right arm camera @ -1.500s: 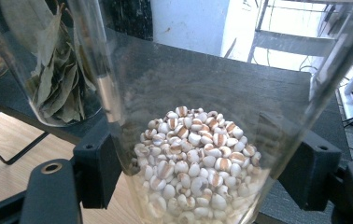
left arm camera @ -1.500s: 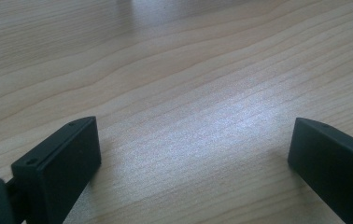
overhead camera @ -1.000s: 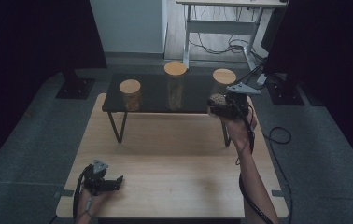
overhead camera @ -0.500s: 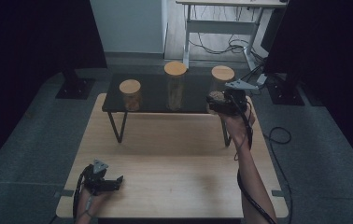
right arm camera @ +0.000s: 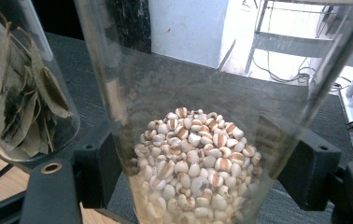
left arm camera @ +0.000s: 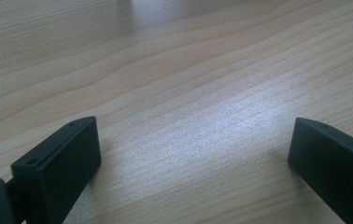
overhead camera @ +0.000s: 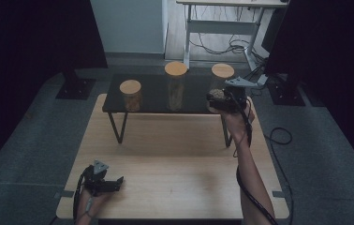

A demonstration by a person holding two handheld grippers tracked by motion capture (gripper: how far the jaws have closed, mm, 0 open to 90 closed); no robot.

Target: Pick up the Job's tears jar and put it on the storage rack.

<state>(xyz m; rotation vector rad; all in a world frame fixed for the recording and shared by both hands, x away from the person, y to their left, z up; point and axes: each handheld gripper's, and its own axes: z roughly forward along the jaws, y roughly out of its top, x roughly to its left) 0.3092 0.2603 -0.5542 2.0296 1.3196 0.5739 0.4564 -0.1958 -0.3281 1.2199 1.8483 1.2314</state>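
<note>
Grain jar (overhead camera: 222,77) on dark shelf (overhead camera: 151,96), wooden table (overhead camera: 170,159).

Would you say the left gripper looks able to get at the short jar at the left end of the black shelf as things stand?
Probably yes: the left gripper rests open on the wooden table, bare wood lies between, and the short jar stands free near the shelf's front edge.

My high view looks forward and down over the whole bench (overhead camera: 175,159), left claw view hugs its wood, right claw view presses against the grain jar (right arm camera: 198,158), perhaps the rightmost jar overhead.
</note>
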